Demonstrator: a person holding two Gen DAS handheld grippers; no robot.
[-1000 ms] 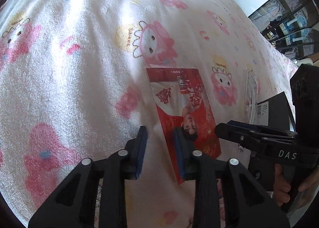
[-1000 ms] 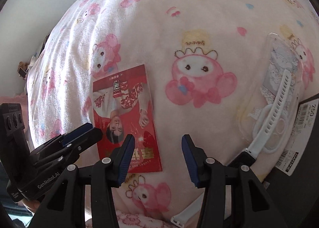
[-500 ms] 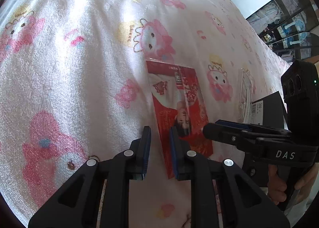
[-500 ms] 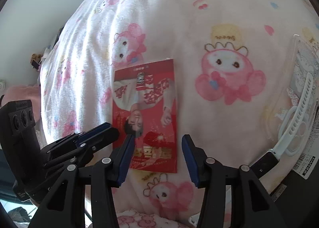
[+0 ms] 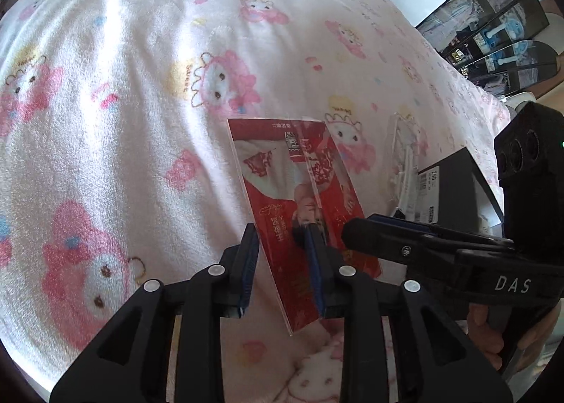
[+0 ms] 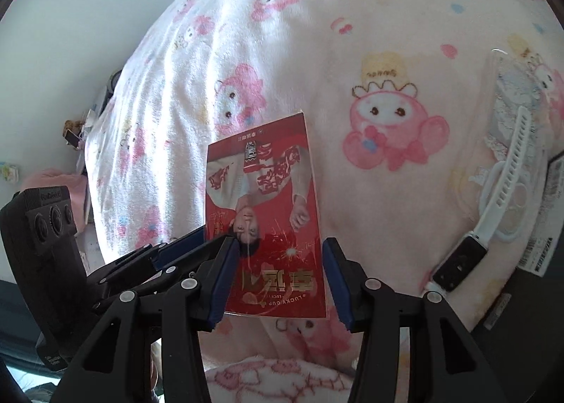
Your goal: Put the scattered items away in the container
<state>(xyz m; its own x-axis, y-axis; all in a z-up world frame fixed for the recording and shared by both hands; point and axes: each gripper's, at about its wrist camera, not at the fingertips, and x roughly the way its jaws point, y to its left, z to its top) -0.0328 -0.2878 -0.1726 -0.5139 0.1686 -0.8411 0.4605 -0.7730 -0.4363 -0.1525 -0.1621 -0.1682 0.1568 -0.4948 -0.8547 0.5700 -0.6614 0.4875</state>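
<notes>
So not much is tidied yet, far as I can tell. The glossy red photo card in a clear sleeve [image 5: 296, 198] is lifted off the fluffy white bed blanket with pink cartoon characters [image 5: 123, 93], tilted up on edge. It sits between the left tongs [image 5: 282, 262], whose jaws are opening right now; I'd say it's leaning on them, not pinched. In the right wrist view the same card [image 6: 264, 212] hangs in the gap of the right tongs [image 6: 278, 279], which stand wide with neither pad touching it.

Still lying on the blanket: a white perforated watch strap with a black buckle end [image 6: 500, 191] on top of a clear plastic packet with a cartoon print [image 6: 518, 93]. The black box with a white barcode sticker [image 5: 454, 188] at the bed's edge is probably the container, and I can't see inside it.

Readable stuff: "LUCKY CUP" upside down along the card's bottom, plus big gold Chinese characters I can't make out. "DAS" on the right tool's body, "Sweet" stitched beside the blanket's characters.
</notes>
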